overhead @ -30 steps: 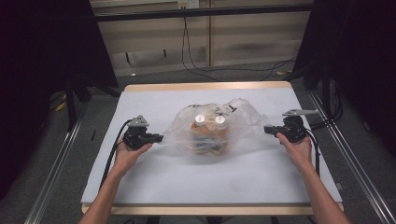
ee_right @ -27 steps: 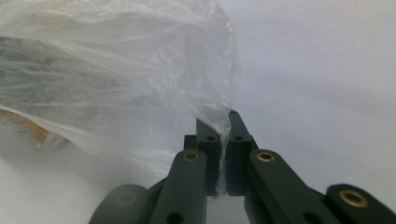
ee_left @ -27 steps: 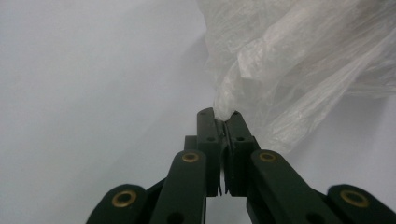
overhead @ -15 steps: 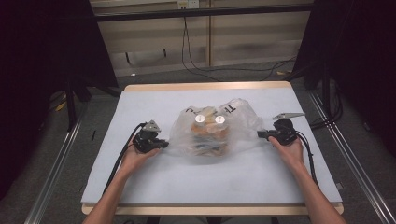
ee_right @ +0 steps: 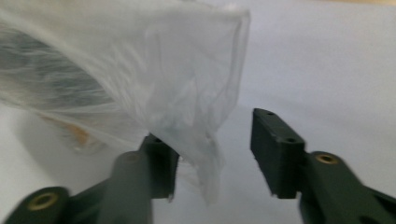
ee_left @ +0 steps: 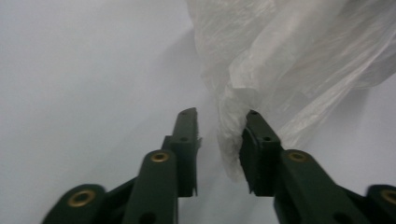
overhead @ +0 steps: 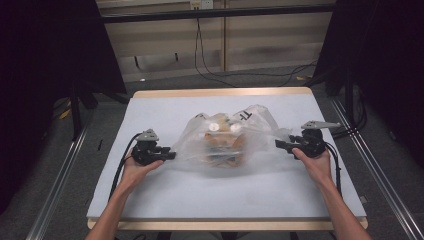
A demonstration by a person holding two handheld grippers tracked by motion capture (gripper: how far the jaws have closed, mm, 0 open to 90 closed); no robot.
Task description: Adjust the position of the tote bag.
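Note:
A clear plastic bag [overhead: 225, 140] lies in the middle of the white table, holding brown items and two round white lids. My left gripper [overhead: 169, 155] is at the bag's left end. In the left gripper view its jaws [ee_left: 219, 114] have just been opening and stand apart, with a crumpled edge of the bag [ee_left: 280, 56] loose between them. My right gripper [overhead: 280, 144] is at the bag's right end. Its jaws [ee_right: 210, 128] have also just been opening, and a flap of the bag [ee_right: 140, 70] hangs between them, draped against one jaw and not pinched.
The white mat [overhead: 150, 110] covers a wooden-edged table. Metal rails [overhead: 60, 170] run along both sides on the floor. Cables [overhead: 210, 70] lie on the floor beyond the far edge. Bare mat lies in front of the bag and behind it.
Both grippers drew in toward the bag, then eased back outward a little. The bag's two ends lie slacker than before.

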